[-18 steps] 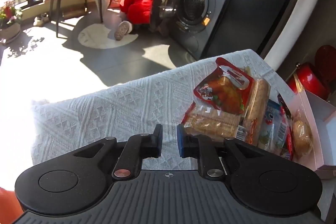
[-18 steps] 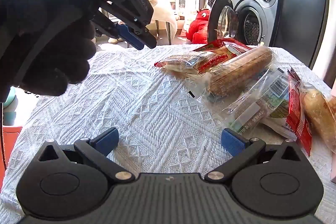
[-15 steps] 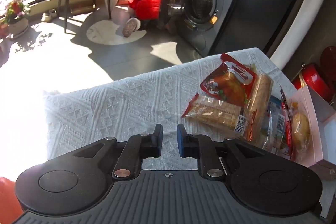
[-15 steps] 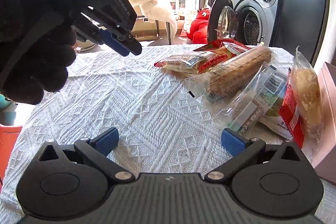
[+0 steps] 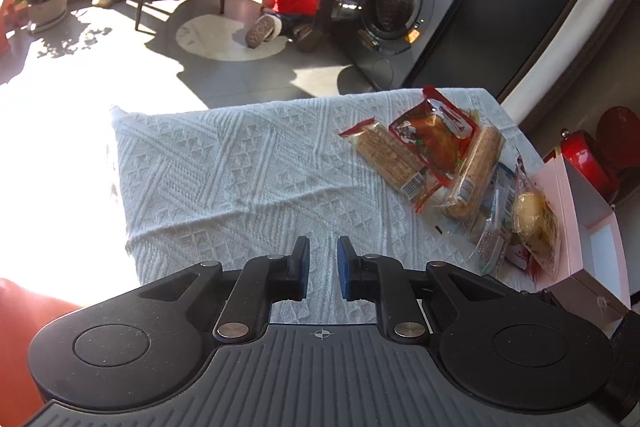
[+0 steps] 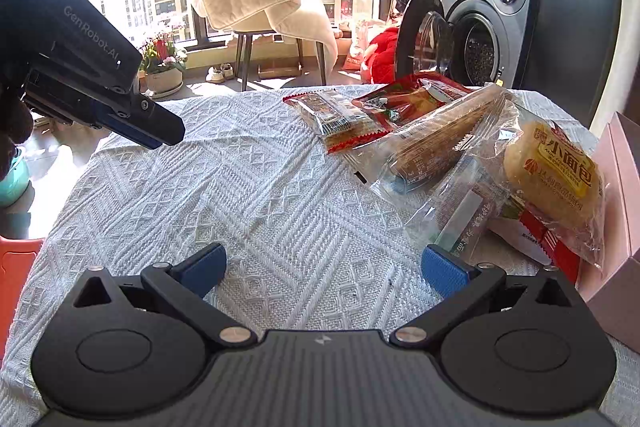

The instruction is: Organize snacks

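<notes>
Sunlight is pouring across a white tablecloth (image 6: 256,187) that is showing a woven pattern of raised triangles and diamonds. Snack packets are lying heaped toward its right side, touching and overlapping one another. Nearest the right gripper (image 6: 323,263), a round bun (image 6: 554,179) in clear crinkled film is carrying a yellow-and-red label with the characters 小面包; it is leaning on other packets just beside a pink box (image 6: 616,211), whose smooth wall is standing at the table's right edge. Behind the bun, a long biscuit roll (image 6: 436,143) in transparent wrap is lying slantwise, and a red-printed pouch (image 6: 408,99) and a flat wafer pack (image 6: 336,119) with red serrated ends and a barcode are lying farther back.

That gripper is hovering low over bare cloth with its blue ribbed pads spread wide, holding nothing. The left gripper (image 5: 322,269) is hanging above the cloth well apart from the snacks, its blue pads nearly together with a narrow gap and nothing between them; from the right wrist view its black casing is reading "GenRobot.AI". Beyond the table, a grey washing machine (image 6: 488,23) is standing with its round door open, and a chair (image 6: 256,27) is wearing a cream quilted blanket.
</notes>
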### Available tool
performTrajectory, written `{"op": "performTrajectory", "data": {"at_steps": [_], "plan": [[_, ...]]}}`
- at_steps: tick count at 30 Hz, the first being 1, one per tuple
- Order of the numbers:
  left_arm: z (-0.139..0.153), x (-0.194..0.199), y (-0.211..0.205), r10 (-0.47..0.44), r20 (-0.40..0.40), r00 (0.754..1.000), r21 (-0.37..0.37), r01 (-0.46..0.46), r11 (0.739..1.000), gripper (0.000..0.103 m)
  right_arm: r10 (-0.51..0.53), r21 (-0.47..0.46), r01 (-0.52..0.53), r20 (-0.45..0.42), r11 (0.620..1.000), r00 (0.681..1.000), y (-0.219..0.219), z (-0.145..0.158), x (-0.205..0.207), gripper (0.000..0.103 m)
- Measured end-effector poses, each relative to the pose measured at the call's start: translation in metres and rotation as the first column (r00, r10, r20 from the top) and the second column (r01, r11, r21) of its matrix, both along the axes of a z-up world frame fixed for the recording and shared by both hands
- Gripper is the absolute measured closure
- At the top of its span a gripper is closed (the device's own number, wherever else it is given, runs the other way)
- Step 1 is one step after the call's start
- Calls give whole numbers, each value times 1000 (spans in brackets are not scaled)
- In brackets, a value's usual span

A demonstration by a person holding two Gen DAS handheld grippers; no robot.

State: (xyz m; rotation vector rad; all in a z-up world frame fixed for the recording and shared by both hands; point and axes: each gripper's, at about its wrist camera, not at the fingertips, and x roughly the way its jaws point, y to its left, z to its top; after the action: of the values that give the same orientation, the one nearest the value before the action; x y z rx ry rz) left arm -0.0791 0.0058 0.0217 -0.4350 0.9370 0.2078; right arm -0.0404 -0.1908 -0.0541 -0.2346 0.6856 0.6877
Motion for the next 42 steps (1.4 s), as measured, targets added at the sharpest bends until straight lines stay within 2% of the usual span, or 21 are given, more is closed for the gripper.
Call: {"op": "performTrajectory", "data": {"at_steps": [3,6,8,10,11,13,14,15,16,19,21,23,27,29,30,32,35,36,38,40,42], "plan": [[8,-15,8,1,-6,1000,20,0,1000,86,0,0,0,0,1000,1000,0,1,1,0],[12,-37,20,19,-30,999,0,-19,1000,86,-14,0,14,-5,1000,1000,4,1,0,0],[15,-53,30,46,-42,998,4,-46,999,86,1,-34,-3,-67,999,998,5,7,4,0],[13,-71,41,97,-25,995,-11,-97,995,86,80,-69,-94,-187,993,979,10,27,13,0],[13,-77,48,120,-31,992,-27,-121,992,86,81,-59,-92,-171,994,982,10,39,11,0],[11,-86,56,162,-39,986,-42,-163,986,86,132,-32,-132,-2,991,991,14,79,1,0],[9,-91,60,187,-39,982,-42,-189,981,86,189,-90,-177,140,980,972,29,97,1,0],[7,-94,63,206,-39,978,-39,-208,977,86,221,-172,-184,231,968,947,46,105,6,0],[4,-98,65,225,-27,974,-47,-226,973,86,252,-246,-188,264,951,931,67,107,19,0],[6,-107,68,258,-6,966,-40,-258,965,86,289,-388,-201,186,900,939,124,86,78,0],[7,-114,72,272,0,962,-48,-271,961,86,290,-472,-194,139,860,947,149,62,110,0],[8,-122,77,287,1,958,-40,-287,957,86,254,-536,-166,94,828,963,154,46,132,0],[-1,-141,90,332,-22,943,-33,-332,943,86,31,-495,-29,-4,868,1000,104,51,159,0],[-5,-149,93,352,-32,935,-34,-353,935,86,-26,-455,-7,-65,890,998,80,58,163,0],[-7,-153,94,361,-37,932,-31,-362,932,86,-36,-385,-7,-105,923,994,68,65,170,0],[-13,-161,95,371,-52,927,-27,-372,928,86,-78,-333,22,-154,943,985,64,71,191,0],[-14,-163,91,370,-68,926,-27,-373,928,86,-157,-340,99,-148,935,976,82,59,238,0],[-12,-163,88,362,-66,930,-29,-365,931,86,-166,-357,110,-131,928,977,90,52,251,0],[-7,-163,86,343,-50,938,-38,-345,938,86,-175,-405,97,-161,909,971,104,33,275,0],[-3,-164,85,336,-37,941,-51,-337,940,86,-210,-446,94,-219,890,953,102,16,282,0],[-2,-164,85,336,-37,941,-56,-337,940,86,-254,-427,128,-254,895,933,84,16,278,0]]}}
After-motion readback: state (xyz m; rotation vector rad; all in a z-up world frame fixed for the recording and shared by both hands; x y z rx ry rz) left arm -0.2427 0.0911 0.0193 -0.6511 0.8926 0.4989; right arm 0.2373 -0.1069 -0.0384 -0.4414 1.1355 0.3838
